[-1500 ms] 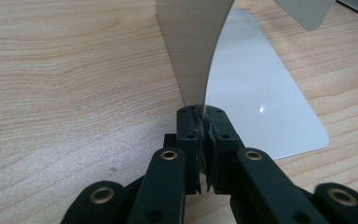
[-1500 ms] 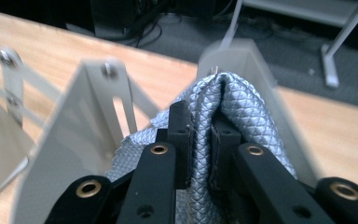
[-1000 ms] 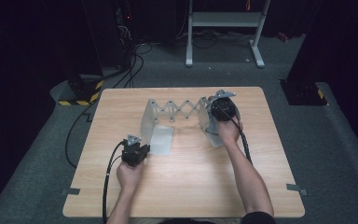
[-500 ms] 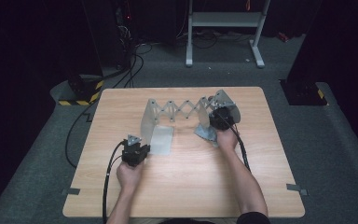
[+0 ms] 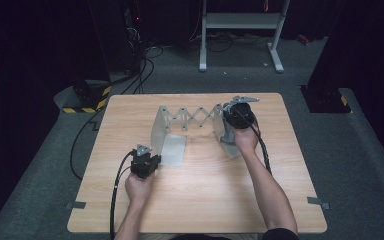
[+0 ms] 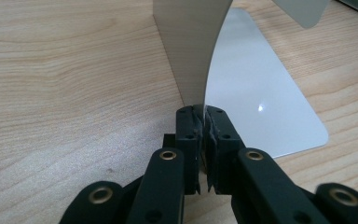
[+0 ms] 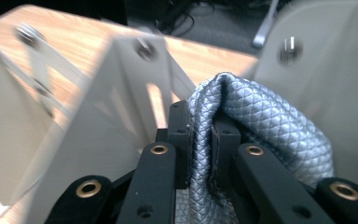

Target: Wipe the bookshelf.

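Observation:
A grey folding rack stands mid-table, made of a scissor lattice [image 5: 195, 118] between two end plates. My left gripper [image 5: 150, 160] [image 6: 204, 114] is shut on the thin near edge of the left end plate's upright [image 5: 160, 127] [image 6: 191, 46]. That plate's flat foot [image 5: 175, 150] [image 6: 261, 102] lies on the wood. My right gripper [image 5: 238, 119] [image 7: 204, 126] is at the rack's right end plate [image 5: 227, 134], shut on a fold of silver quilted fabric [image 7: 265, 126]. Pale rack plates [image 7: 112, 107] with bolts rise close behind the fabric.
The wooden table [image 5: 205, 200] is bare on the near half. Cables [image 5: 145, 65] run over the grey floor behind it, and a white stand frame [image 5: 240, 22] is at the back. A black cable [image 5: 117, 190] trails from my left gripper.
My right gripper dipped toward the near side with the right end of the rack, then came back up. The left gripper and the left plate stayed where they were.

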A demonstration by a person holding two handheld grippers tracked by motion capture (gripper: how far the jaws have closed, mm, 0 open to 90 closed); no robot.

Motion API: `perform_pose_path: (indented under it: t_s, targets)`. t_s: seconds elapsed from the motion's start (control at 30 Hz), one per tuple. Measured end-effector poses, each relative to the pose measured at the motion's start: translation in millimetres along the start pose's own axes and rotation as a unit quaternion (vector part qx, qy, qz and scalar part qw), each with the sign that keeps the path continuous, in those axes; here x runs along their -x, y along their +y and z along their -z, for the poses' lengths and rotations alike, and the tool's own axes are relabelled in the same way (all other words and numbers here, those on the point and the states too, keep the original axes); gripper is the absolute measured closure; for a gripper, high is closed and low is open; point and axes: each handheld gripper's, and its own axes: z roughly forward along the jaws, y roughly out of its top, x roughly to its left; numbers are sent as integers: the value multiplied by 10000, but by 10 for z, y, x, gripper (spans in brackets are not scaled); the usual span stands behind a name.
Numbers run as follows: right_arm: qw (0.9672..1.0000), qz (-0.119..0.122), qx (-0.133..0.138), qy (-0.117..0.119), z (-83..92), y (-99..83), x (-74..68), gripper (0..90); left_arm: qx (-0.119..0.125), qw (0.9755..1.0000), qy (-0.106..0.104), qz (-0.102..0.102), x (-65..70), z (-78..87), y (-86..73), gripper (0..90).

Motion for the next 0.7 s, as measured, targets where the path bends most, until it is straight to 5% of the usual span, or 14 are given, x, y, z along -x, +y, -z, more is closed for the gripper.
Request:
perform_pose_path:
  t_s: [0.33, 0.7]
  targets:
    - [9990, 197, 171, 357, 110, 128, -144, 826, 15, 10000, 51, -47, 15, -2, 0, 841]
    - [9982, 49, -347, 481, -175, -139, -142, 828, 11, 9999, 61, -91, 30, -2, -1, 835]
